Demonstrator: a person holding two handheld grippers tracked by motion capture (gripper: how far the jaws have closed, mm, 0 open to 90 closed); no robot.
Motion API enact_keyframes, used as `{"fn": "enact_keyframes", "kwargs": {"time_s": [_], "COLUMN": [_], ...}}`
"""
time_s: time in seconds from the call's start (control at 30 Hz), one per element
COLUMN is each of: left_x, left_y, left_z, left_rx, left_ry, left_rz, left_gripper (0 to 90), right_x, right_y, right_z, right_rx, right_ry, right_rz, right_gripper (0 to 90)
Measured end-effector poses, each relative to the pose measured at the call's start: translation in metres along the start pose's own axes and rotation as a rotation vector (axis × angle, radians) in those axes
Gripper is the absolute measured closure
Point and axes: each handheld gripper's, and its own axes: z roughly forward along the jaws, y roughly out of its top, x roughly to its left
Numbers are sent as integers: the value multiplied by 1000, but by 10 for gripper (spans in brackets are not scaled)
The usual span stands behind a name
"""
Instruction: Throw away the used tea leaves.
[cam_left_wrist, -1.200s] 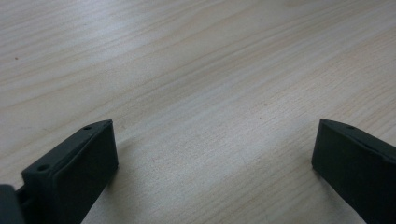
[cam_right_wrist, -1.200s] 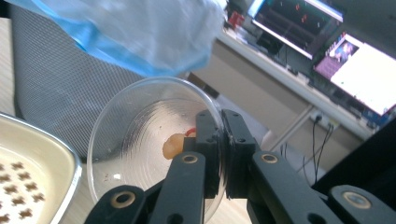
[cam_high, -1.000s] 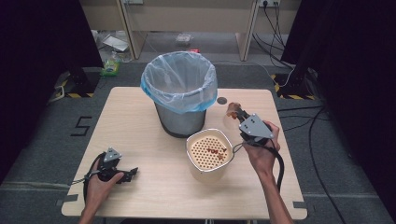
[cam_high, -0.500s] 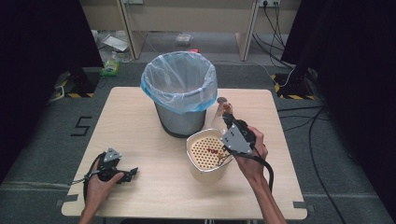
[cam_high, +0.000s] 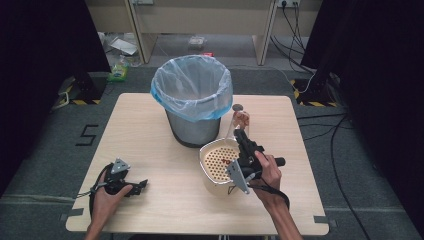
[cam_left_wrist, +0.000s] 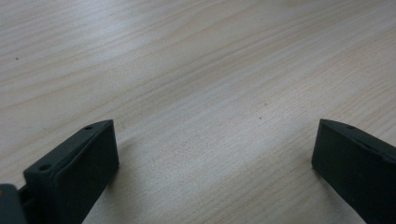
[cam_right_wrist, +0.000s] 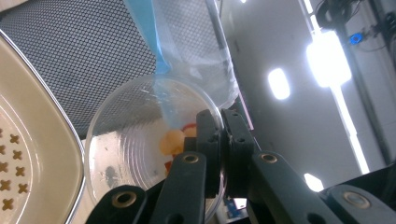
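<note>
My right gripper (cam_high: 240, 135) is shut on the rim of a clear plastic cup (cam_high: 240, 119) that holds orange and red food scraps. The cup is tilted beside the far right rim of a cream strainer bowl (cam_high: 205, 162) with a perforated bottom. In the right gripper view the jaws (cam_right_wrist: 222, 126) pinch the cup (cam_right_wrist: 135, 135) wall, with the strainer (cam_right_wrist: 28, 154) at the left and the mesh bin (cam_right_wrist: 84, 51) behind. My left gripper (cam_high: 140, 186) rests open on the table near the front left. Its jaws (cam_left_wrist: 215, 149) stand wide apart over bare wood.
A grey mesh trash bin (cam_high: 192, 100) lined with a pale blue bag stands mid-table just behind the strainer. A small dark round disc (cam_high: 237, 107) lies right of the bin. The wooden table (cam_high: 150, 145) has open space on its left half.
My right gripper has carried the cup left and toward the strainer's far right rim, turning it. The left gripper has stayed put.
</note>
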Motion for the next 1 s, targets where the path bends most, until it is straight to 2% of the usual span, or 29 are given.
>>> {"fn": "enact_keyframes", "kwargs": {"time_s": [0.07,0.1,0.13,0.2,0.23,0.3,0.37,0.43,0.5,0.57,0.63,0.7,0.77,0.87,1.0], "left_x": [0,0,0,0,0,0,0,0,0,0,0,0,0,0,0], "left_y": [0,0,0,0,0,0,0,0,0,0,0,0,0,0,0], "left_z": [0,0,0,0,0,0,0,0,0,0,0,0,0,0,0], "left_rx": [0,1,1,1,1,1,1,1,-1,-1,-1,-1,0,-1,1], "left_ry": [0,0,0,0,0,-1,-2,-1,-1,-1,0,-1,0,-2,-1], "left_rz": [0,1,-1,-2,-1,-2,-2,-2,-4,-3,-1,-4,-3,-4,-2], "left_gripper": [0,0,0,0,0,0,0,0,0,0,0,0,0,0,0], "right_x": [3,4,5,9,11,10,8,12,15,18,20,19,22,22,21], "right_y": [3,4,3,-1,-2,2,5,4,7,6,5,9,5,8,9], "right_z": [-3,-4,-4,-1,-2,-7,-8,-5,-6,-4,-2,-3,0,-2,-1], "right_rx": [-8,-17,-14,4,-3,-28,-36,-32,-46,-37,-32,-44,-32,-49,-55], "right_ry": [-20,-41,-52,-44,-56,-95,-126,-128,-145,-154,-161,-173,-168,-175,-178], "right_rz": [-26,-60,-75,-58,-61,-91,-99,-99,-125,-138,-135,-170,-143,-158,-147], "right_gripper": [875,876,877,877,878,878,878,878,878,878,878,878,878,878,877]}}
